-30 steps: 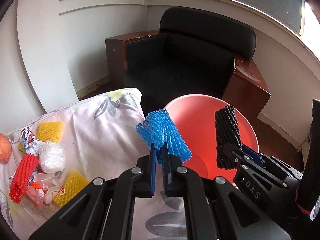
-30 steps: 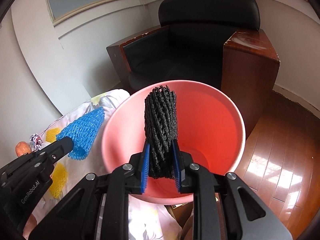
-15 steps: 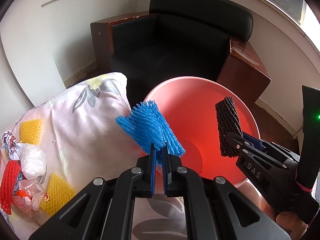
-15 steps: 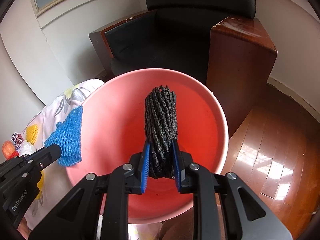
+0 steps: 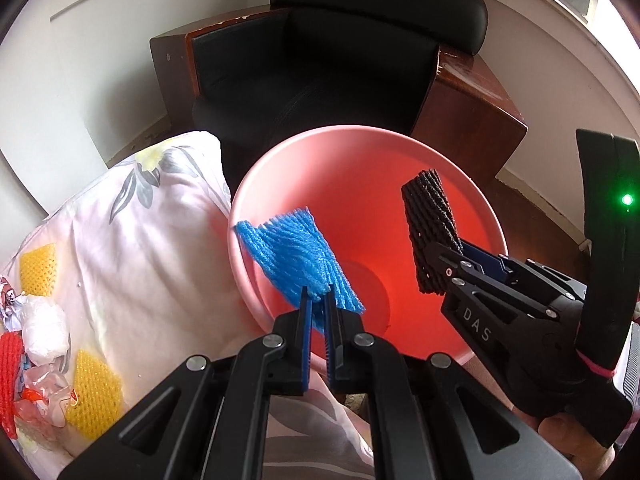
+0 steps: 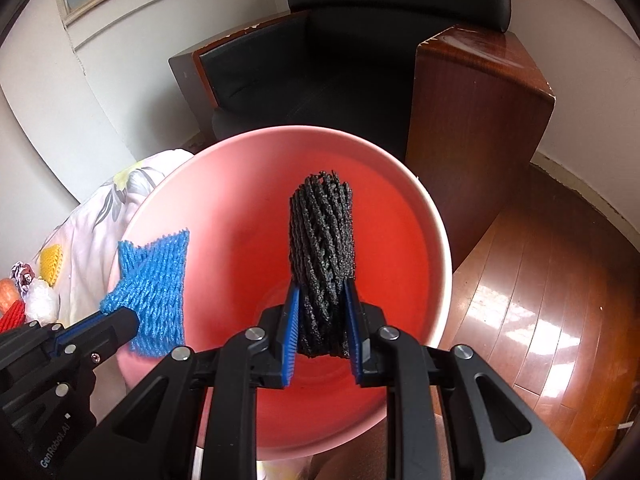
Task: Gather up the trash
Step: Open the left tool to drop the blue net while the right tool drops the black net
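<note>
Leftmost, trash pile: a red foam net, a crumpled white plastic wad, clear wrappers and two yellow foam nets lie together on a floral white cloth, well apart from the bucket.
Floral cloth: white with grey leaves and a yellow flower, its edge touching the bucket's left side.
Left gripper: black frame with blue pads, jaws clenched on the lower edge of a blue foam net; in the right wrist view this gripper enters from the lower left.
Blue foam net: flat and fanned out, tilted up to the left, held over the left rim and inner wall of the bucket; also seen from the right wrist.
Pink bucket: round, open, coral inside, sitting between the cloth and the wooden floor; its rim shows clearly from the right wrist.
Right gripper: jaws squeezing the lower end of a black foam net, held above the bucket's opening; from the left wrist it reaches in from the right.
Black foam net: a tube standing upright over the bucket's middle, also visible from the left wrist.
Behind: a black leather armchair with dark wooden sides.
Far right: glossy wooden floor.
</note>
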Available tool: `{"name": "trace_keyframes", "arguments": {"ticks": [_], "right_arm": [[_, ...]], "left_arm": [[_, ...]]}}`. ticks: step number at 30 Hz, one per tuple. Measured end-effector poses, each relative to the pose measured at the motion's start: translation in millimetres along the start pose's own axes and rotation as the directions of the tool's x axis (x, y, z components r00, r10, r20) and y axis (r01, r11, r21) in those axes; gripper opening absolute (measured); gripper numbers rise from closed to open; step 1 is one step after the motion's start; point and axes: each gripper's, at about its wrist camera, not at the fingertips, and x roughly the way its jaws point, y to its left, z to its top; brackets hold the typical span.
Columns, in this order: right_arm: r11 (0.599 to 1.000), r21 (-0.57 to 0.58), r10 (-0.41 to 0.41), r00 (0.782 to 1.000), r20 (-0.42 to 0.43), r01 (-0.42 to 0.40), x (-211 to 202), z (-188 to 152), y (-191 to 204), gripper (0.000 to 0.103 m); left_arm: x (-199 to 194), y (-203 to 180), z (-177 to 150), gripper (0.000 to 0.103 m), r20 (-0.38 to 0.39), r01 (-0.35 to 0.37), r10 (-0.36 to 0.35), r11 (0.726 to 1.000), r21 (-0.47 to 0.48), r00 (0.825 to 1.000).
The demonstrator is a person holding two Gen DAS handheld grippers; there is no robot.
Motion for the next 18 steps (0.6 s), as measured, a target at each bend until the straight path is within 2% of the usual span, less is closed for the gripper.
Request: {"name": "trace_keyframes", "arguments": {"ticks": [6, 14, 18], "right_arm": [[1.000, -0.006, -0.014, 1.000, 0.001, 0.014, 0, 0, 0, 0.022], [1.000, 0.001, -0.002, 1.000, -0.029, 0.002, 4, 1, -1, 0.024], [1.000, -0.002, 0.015, 1.000, -0.023, -0.015, 1, 0, 1, 0.034]], "left_arm": [[4, 1, -1, 0.006, -0.008, -0.021, 0.021, 1.000, -0.013, 1.000], [1, 1, 0, 0.034, 0.003, -0.015, 0.016, 1.000, -0.023, 1.000], [-8, 0, 0, 0.041, 0.031, -0.028, 0.029, 0.999, -0.022, 0.999]]}}
